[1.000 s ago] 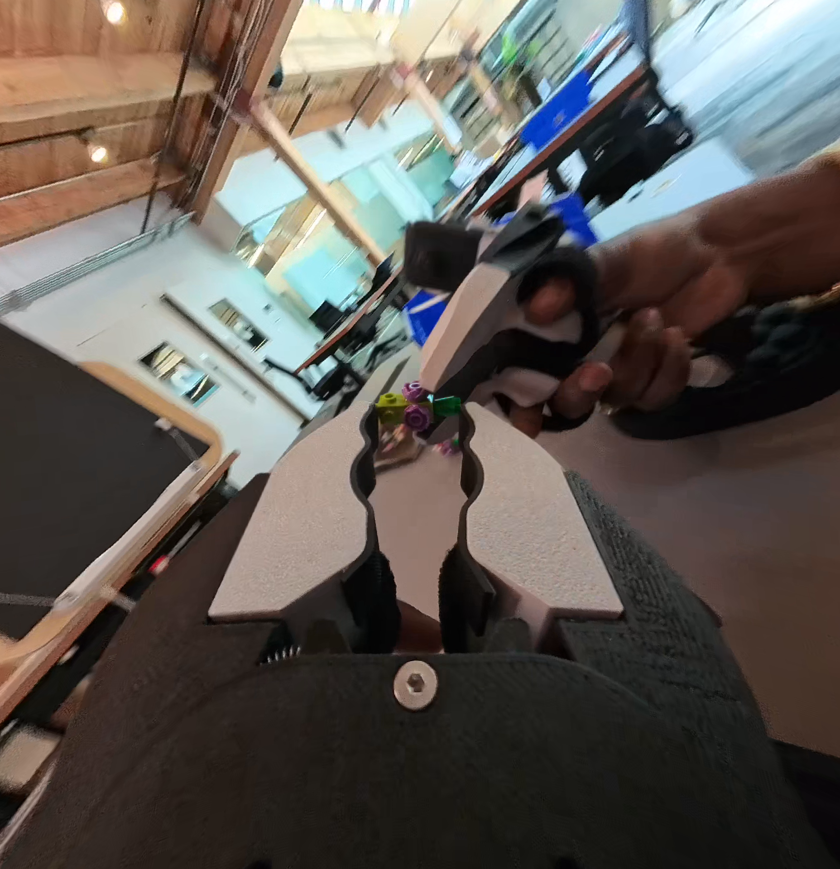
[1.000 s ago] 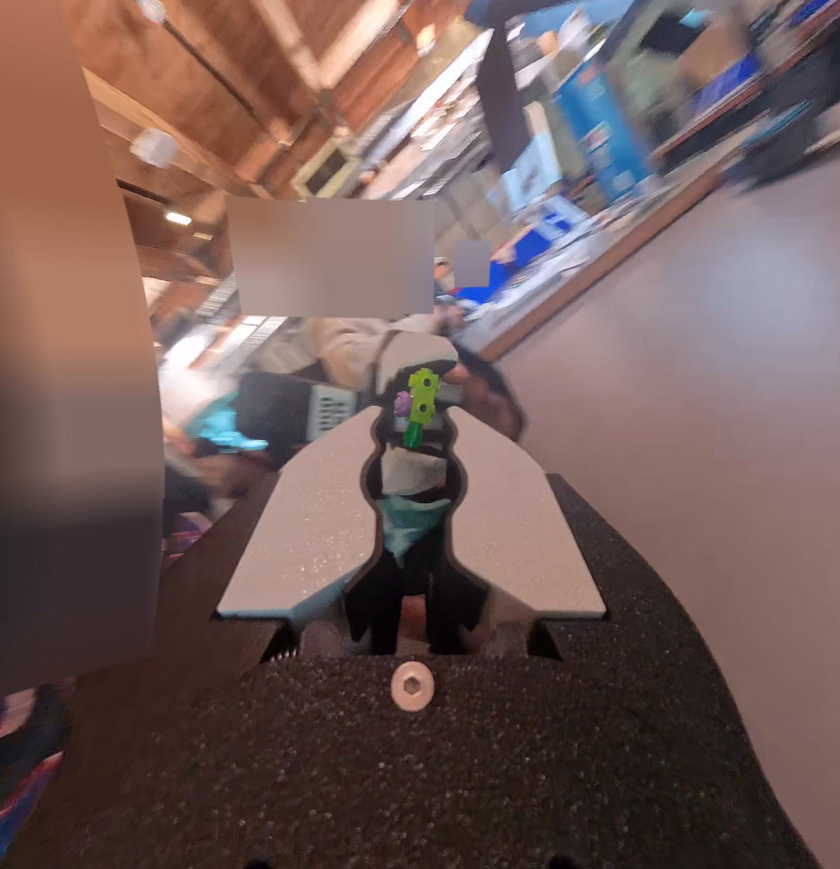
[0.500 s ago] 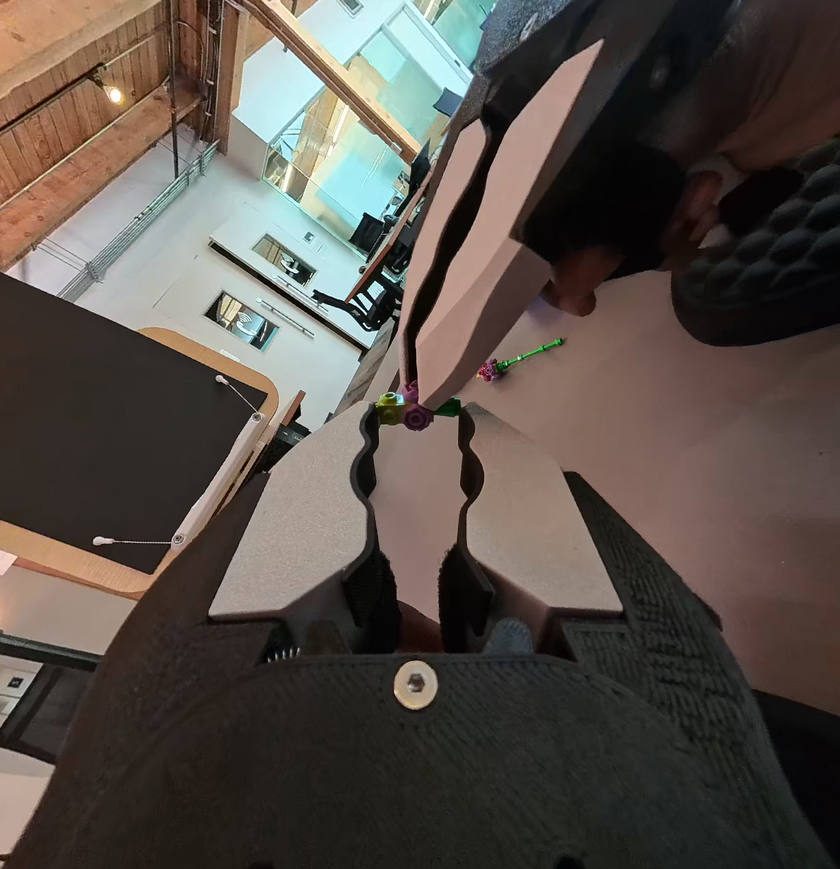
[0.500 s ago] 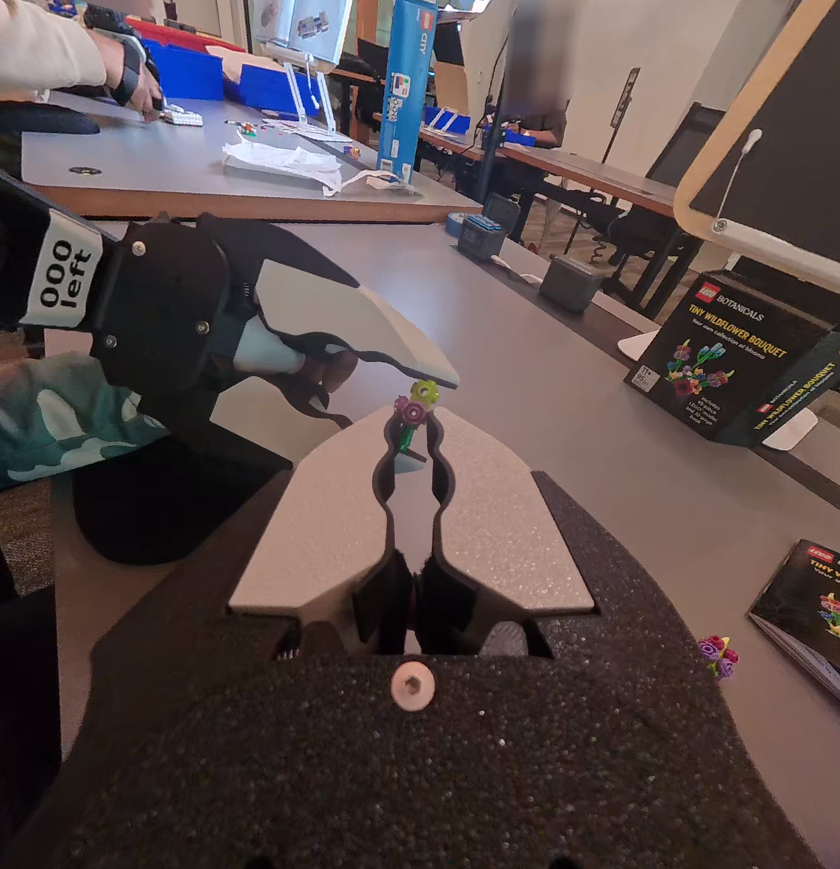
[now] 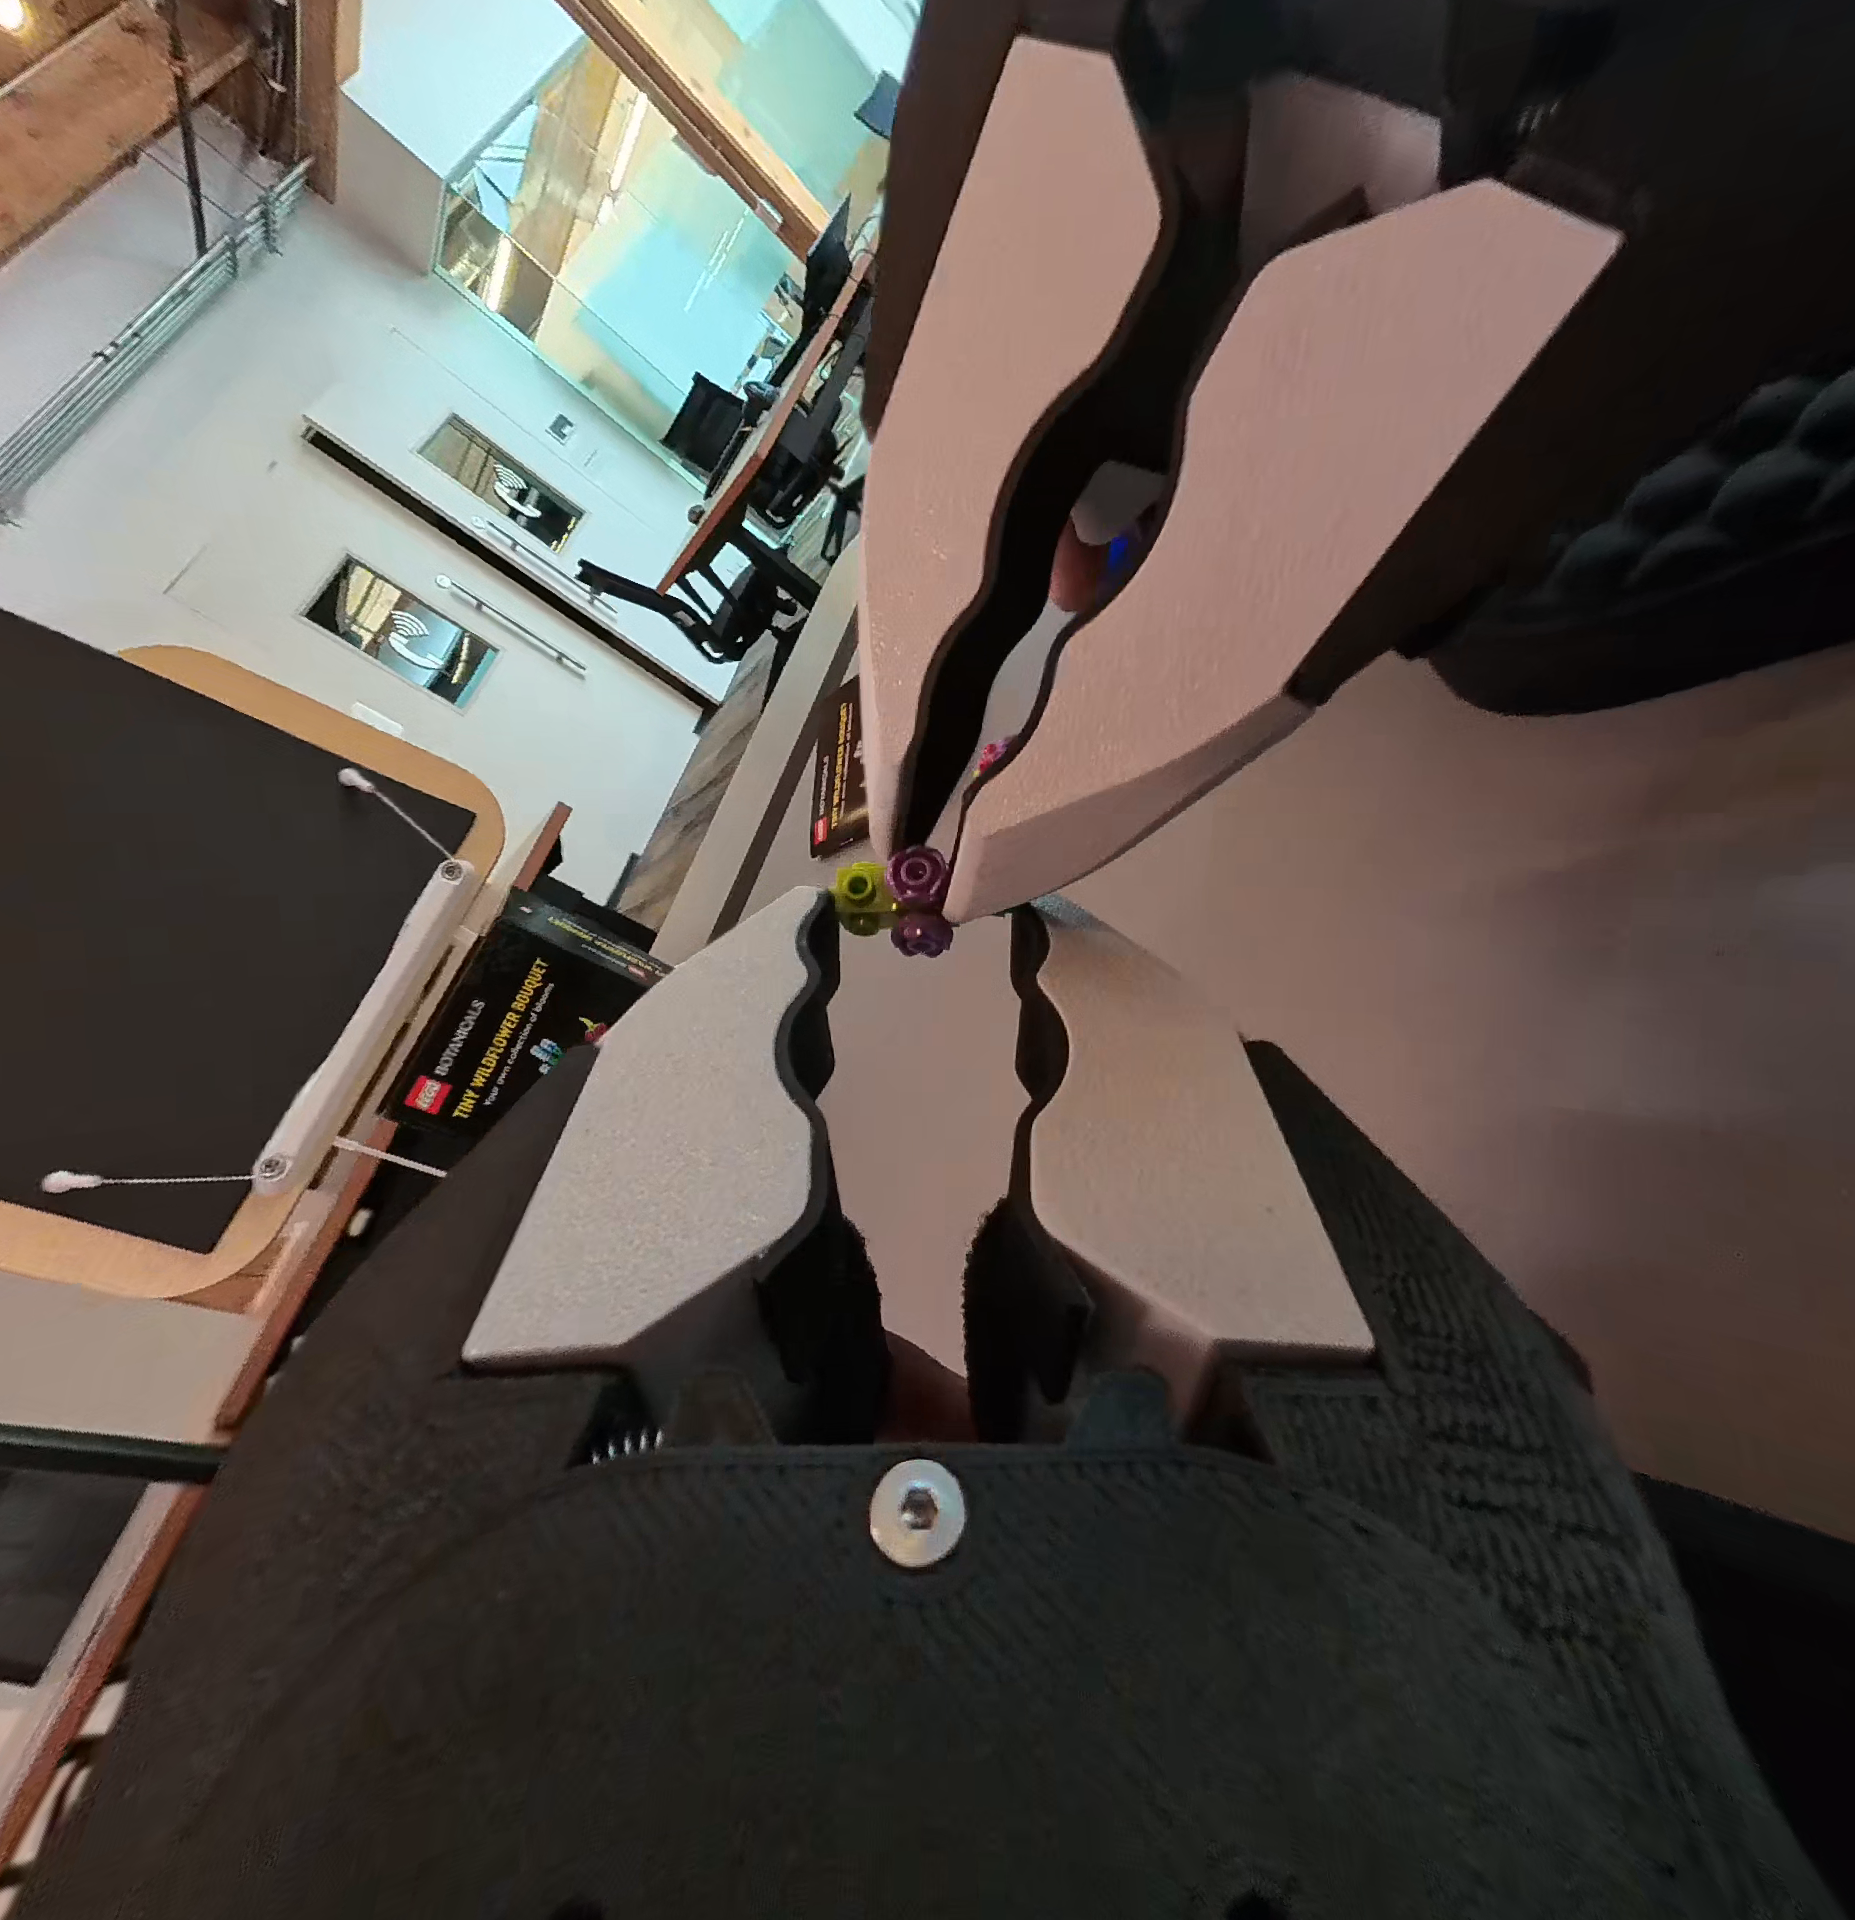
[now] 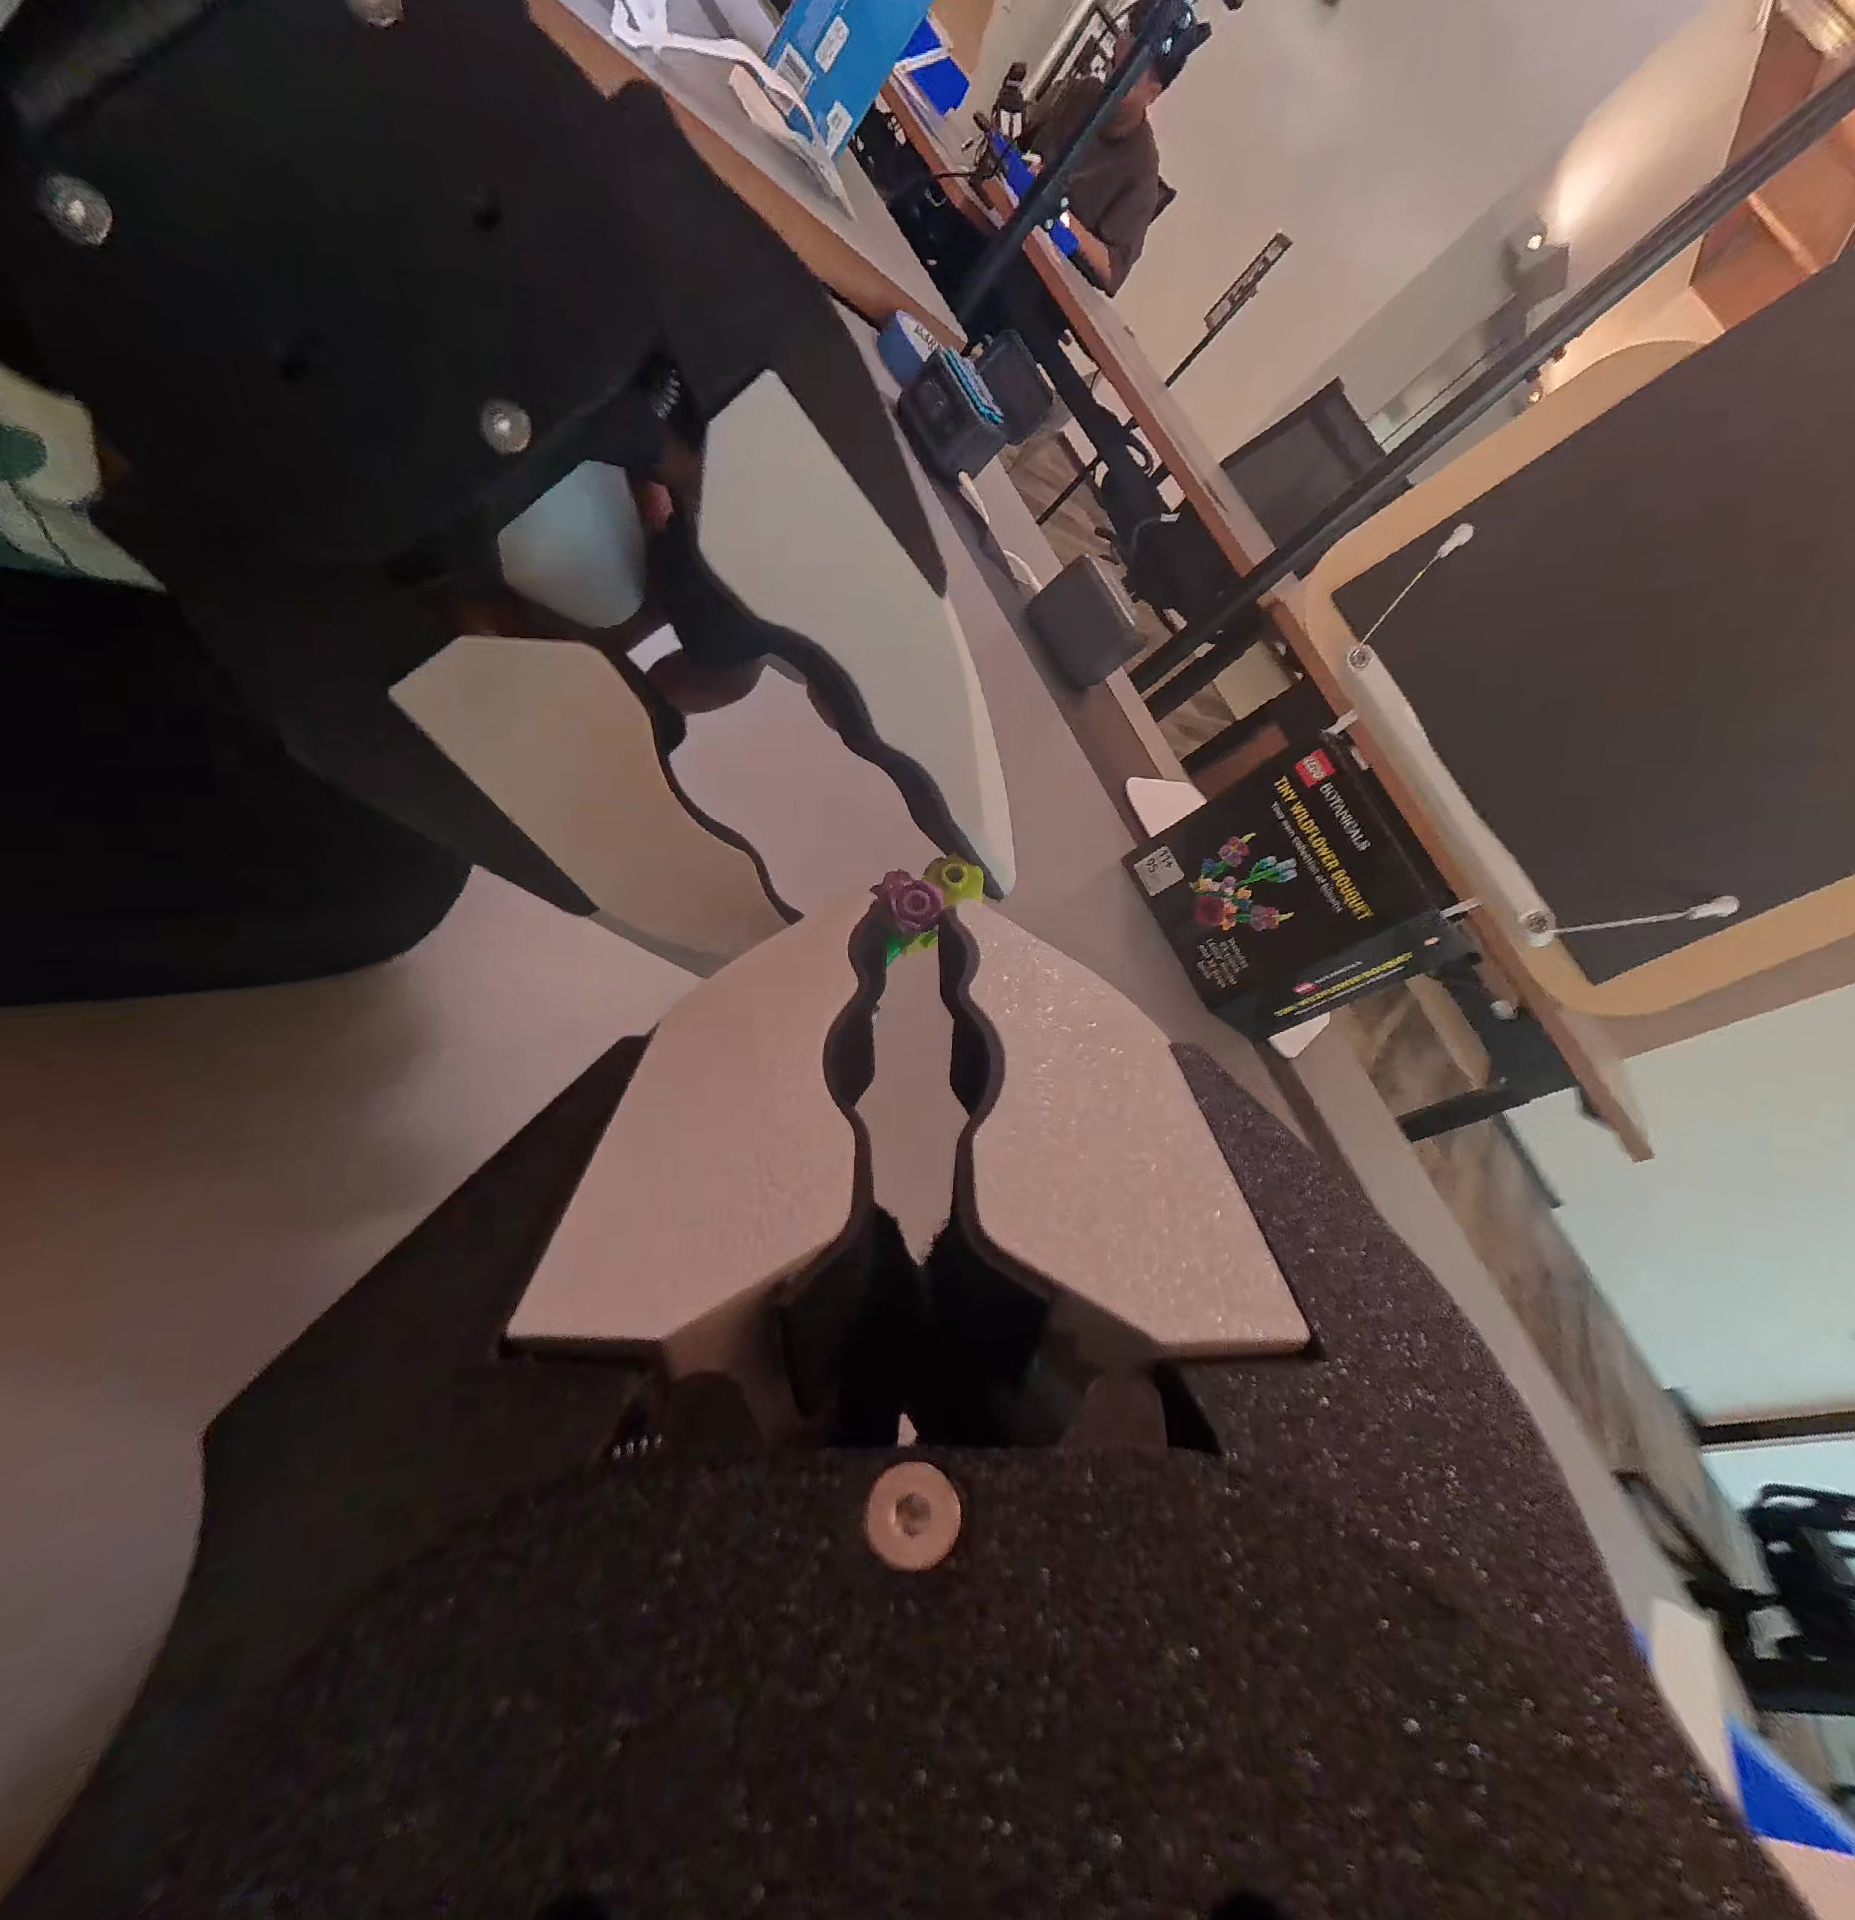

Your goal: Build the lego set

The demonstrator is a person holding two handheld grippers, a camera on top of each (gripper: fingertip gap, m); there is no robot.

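Between my two grippers' tips sits the lego flower sprig point(image 6: 918, 909); right gripper point(image 6: 912, 930) pinches its green stem, blossoms pointing away, left gripper point(image 5: 918, 925) narrowly parted around them.

Lego flower sprig, partly assembled, held off the grey table.
Sprig point(image 6: 918, 909): lime-green stud piece at the far tip, two purple rose pieces point(image 5: 918, 902) side by side just behind it, green stem running back toward the camera; tilted, small, detail limited.
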